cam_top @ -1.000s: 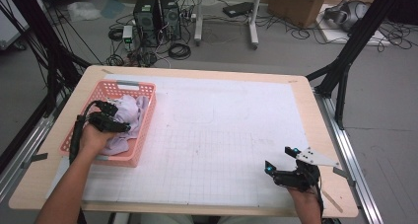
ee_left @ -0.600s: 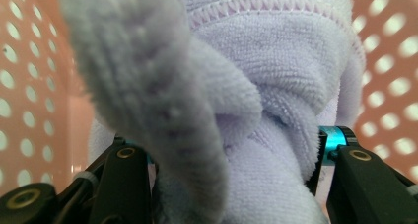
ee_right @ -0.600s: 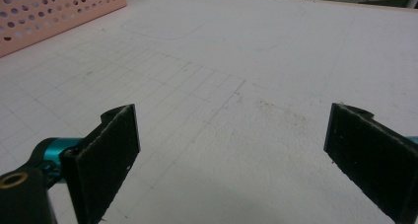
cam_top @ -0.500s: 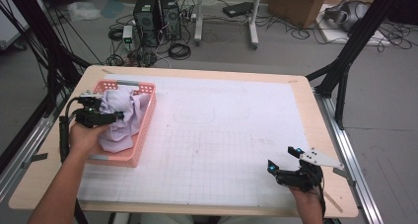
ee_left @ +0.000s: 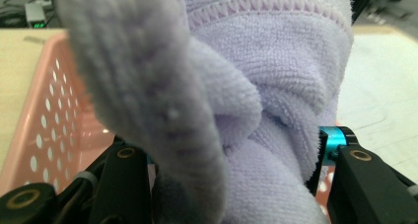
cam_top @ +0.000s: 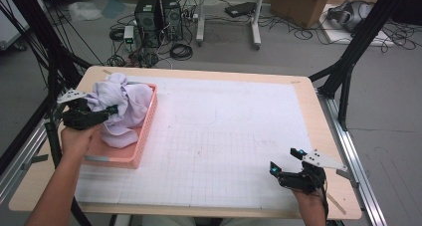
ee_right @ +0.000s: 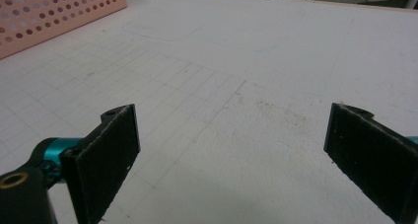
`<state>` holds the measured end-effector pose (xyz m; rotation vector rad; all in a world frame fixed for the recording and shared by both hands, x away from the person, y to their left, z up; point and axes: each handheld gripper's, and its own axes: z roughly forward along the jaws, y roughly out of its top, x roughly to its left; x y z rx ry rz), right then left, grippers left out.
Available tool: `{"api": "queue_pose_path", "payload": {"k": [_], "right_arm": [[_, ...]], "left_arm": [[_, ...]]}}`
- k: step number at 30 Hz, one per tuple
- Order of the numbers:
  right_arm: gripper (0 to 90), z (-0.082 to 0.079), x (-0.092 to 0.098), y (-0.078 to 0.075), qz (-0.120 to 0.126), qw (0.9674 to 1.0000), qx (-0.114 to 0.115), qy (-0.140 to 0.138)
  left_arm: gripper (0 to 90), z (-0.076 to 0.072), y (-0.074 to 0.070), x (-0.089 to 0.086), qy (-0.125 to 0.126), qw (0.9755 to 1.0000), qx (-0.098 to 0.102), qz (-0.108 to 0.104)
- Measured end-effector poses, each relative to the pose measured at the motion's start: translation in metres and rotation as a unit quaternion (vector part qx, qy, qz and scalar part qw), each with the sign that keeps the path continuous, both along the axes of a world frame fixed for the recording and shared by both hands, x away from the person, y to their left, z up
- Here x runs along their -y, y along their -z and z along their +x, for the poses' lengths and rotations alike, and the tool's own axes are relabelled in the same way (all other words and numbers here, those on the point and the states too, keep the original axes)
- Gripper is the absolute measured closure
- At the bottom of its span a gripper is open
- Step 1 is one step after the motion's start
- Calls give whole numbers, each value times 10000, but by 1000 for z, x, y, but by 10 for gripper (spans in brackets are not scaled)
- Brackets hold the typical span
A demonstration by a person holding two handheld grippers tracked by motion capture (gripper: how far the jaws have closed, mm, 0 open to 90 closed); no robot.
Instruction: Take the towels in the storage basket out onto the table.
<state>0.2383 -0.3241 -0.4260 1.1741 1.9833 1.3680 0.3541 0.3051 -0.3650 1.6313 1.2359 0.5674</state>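
Observation:
A bunched lilac towel (cam_top: 127,101) hangs over the pink perforated basket (cam_top: 144,136) at the table's left side. My left gripper (cam_top: 112,109) is shut on it from the left. Its jaws have just been closing with the cloth between them. In the left gripper view the towel (ee_left: 256,76) bulges between both jaws of the gripper (ee_left: 231,155), with the basket wall (ee_left: 44,115) behind it. My right gripper (cam_top: 286,161) rests low at the table's front right. In its own view the right gripper (ee_right: 231,140) is open over the bare mat.
A white gridded mat (cam_top: 224,136) covers the wooden table. The basket's side (ee_right: 49,12) shows far off at the upper left of the right gripper view. Beyond the table's far edge are computer towers (cam_top: 159,17), cables and black frame legs (cam_top: 348,71).
My left hand has risen and drawn back toward the table's left edge, lifting the towel bunch up out of the basket. The right gripper has stayed put.

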Motion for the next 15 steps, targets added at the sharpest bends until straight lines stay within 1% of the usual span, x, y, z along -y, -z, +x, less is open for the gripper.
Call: {"api": "queue_pose_path", "payload": {"k": [3, 5, 7, 8, 11, 12, 13, 15], "right_arm": [[54, 0, 0, 0, 11, 10000, 0, 5], [55, 0, 1, 0, 11, 10000, -12, 2], [54, 0, 1, 0, 15, 10000, -6, 2], [54, 0, 1, 0, 15, 10000, -6, 2], [55, -1, 0, -1, -4, 10000, 15, -13], [55, -1, -1, -1, 2, 10000, 13, -11], [55, -1, -1, -1, 2, 10000, 13, -11], [55, -1, -1, -1, -5, 10000, 16, -15]], "left_arm": [[495, -4, -4, -2, 77, 9998, 191, 52], [495, -8, -8, -3, 101, 9994, 319, 34], [495, -11, -13, -3, 135, 9987, 492, -13], [495, -12, -16, -3, 157, 9982, 585, -22], [494, -17, -23, -3, 194, 9961, 842, -162], [494, -20, -29, -3, 242, 9945, 1003, -180], [494, -20, -29, -3, 242, 9945, 1003, -180], [494, -23, -34, -2, 283, 9926, 1154, -251]]}}
